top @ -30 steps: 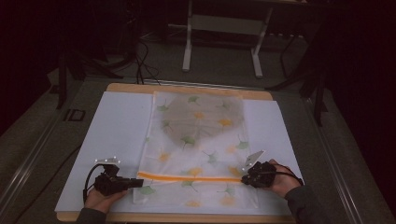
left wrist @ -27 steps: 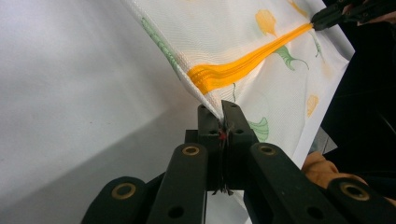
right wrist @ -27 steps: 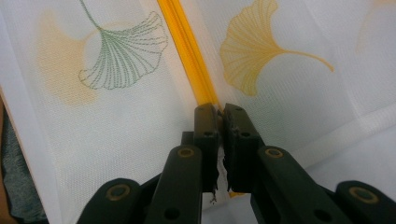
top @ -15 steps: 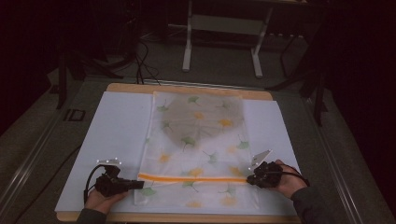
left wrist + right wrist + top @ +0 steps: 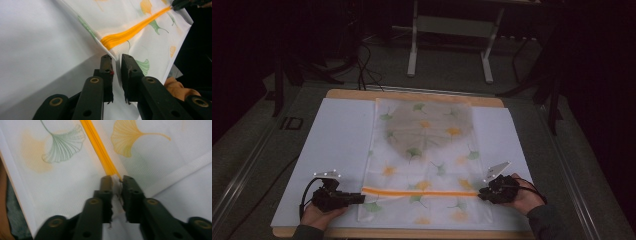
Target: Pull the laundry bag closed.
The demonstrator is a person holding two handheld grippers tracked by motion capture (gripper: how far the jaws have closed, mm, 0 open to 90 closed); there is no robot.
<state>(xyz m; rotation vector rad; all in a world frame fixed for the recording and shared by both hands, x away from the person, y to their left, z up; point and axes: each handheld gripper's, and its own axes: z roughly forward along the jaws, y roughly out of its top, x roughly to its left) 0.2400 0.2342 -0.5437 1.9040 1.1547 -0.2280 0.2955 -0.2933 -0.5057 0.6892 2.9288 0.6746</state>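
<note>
Table [image 5: 337, 95] covered by white sheet [image 5: 337, 145]; sheer cloth [image 5: 422, 150] with ginkgo-leaf print lies flat down the middle of it, long way running from the near edge to the far edge. An orange band [image 5: 419, 192] crosses the cloth near the person's edge; it looks like a raised, bunched fold line.

Left gripper [image 5: 354, 198] sits at the cloth's left edge, at the left end of the band, held in the left hand [image 5: 319, 215] low on the sheet. In the left gripper view the jaws have just been opening: a narrow gap shows between them, and the cloth's edge [image 5: 117, 53] runs into that gap just below the band's end [image 5: 110, 42]. Pads look slack on it, not pinching, though the gap is thin and the contact is hard to judge.

Right gripper [image 5: 483, 193] sits at the cloth's right edge, at the other end of the band, in the right hand [image 5: 522, 197]. Its jaws have also just been opening. In the right gripper view the band's tip [image 5: 112, 173] ends right at the jaw tips, with a strip of cloth [image 5: 116, 195] lying in the gap between them; picture is blurred, pads appear off the fabric.

Grippers are well apart, facing each other along the band. Floor [image 5: 452, 55] beyond the table is dark, with a metal stand [image 5: 452, 30] on it.
</note>
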